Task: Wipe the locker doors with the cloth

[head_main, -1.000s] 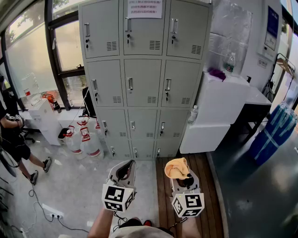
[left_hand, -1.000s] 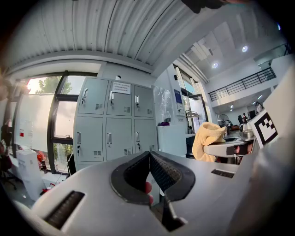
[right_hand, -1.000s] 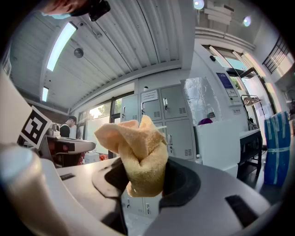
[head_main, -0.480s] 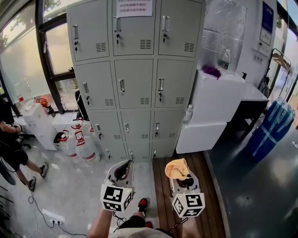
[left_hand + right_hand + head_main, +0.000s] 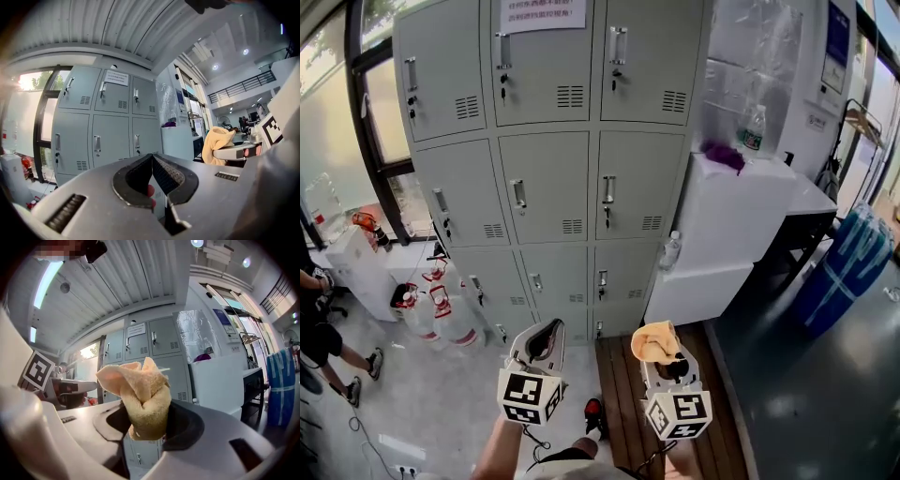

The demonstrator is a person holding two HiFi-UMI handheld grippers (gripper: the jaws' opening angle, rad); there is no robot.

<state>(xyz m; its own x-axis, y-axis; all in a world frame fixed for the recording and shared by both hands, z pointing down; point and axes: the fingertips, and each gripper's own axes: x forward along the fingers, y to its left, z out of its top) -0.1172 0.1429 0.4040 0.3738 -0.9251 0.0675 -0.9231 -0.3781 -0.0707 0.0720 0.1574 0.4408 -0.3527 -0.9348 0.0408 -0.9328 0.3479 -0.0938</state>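
A grey bank of lockers (image 5: 553, 159) stands ahead, three doors wide, with handles and vent slots; it shows again as the lockers (image 5: 101, 126) in the left gripper view and the lockers (image 5: 140, 345) in the right gripper view. My right gripper (image 5: 659, 354) is shut on a bunched yellow cloth (image 5: 654, 340), which sticks up between the jaws as the cloth (image 5: 140, 394). My left gripper (image 5: 546, 339) is shut with nothing held, its pads meeting at the tip (image 5: 152, 161). Both grippers hang low, well short of the doors.
A white cabinet (image 5: 722, 234) stands right of the lockers, with a water bottle (image 5: 753, 128) and a purple item (image 5: 727, 155) on top. Water jugs (image 5: 427, 309) sit at the lower left. A person's legs (image 5: 328, 356) show at far left. Blue bins (image 5: 848, 272) stand right.
The lockers have grown larger and shifted left in the head view as I moved closer. Both grippers keep their pose, the cloth still held.
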